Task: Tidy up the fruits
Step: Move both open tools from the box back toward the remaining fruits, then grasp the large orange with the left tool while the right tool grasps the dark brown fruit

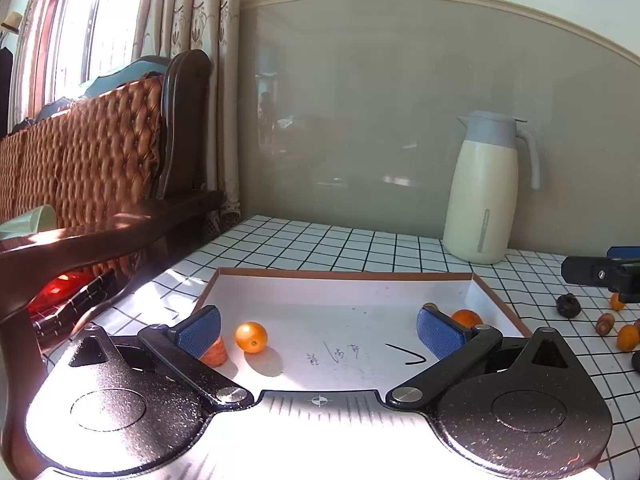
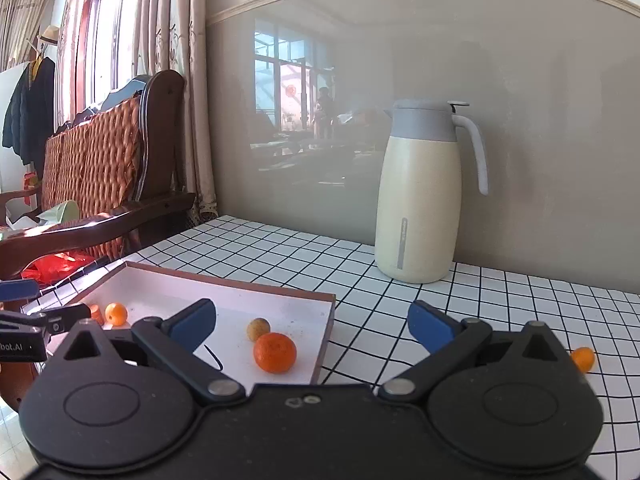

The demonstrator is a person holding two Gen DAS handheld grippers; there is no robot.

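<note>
The grid-patterned table (image 2: 520,300) carries a shallow tray (image 2: 326,336), a cream jug (image 2: 418,208) (upright), and loose fruits (image 1: 626,336).

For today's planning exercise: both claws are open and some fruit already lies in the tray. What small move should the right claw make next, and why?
Probably swing the right claw right and down toward the small orange fruit on the checked table. It holds nothing, and that fruit lies outside the tray.
</note>
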